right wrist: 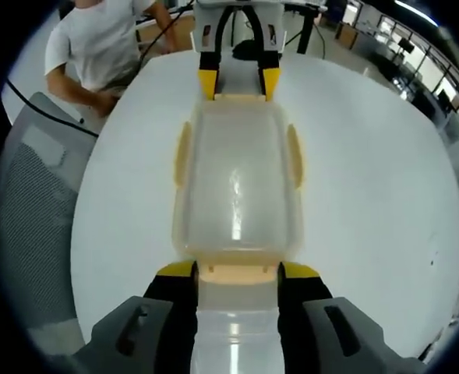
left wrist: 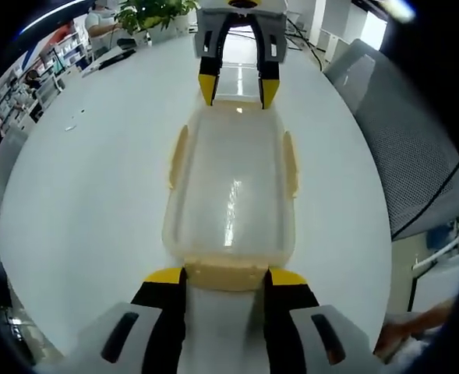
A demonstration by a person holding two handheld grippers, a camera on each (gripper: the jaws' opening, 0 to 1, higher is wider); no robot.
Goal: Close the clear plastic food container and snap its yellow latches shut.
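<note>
Clear container (left wrist: 231,195) w/ lid on sits mid white table (left wrist: 81,202). I've got my left gripper (left wrist: 226,274) and right gripper (right wrist: 238,269) at opposite ends, jaws open, straddling yellow end latches (right wrist: 237,273).

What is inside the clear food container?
Through the lid of the clear container, only the white table and glare streaks show; it looks empty. The yellow end latch hides that edge.

Bare table (left wrist: 81,202) lies open on both long sides of the container (left wrist: 233,195); a chair (left wrist: 408,148) stands beside the table's edge.
</note>
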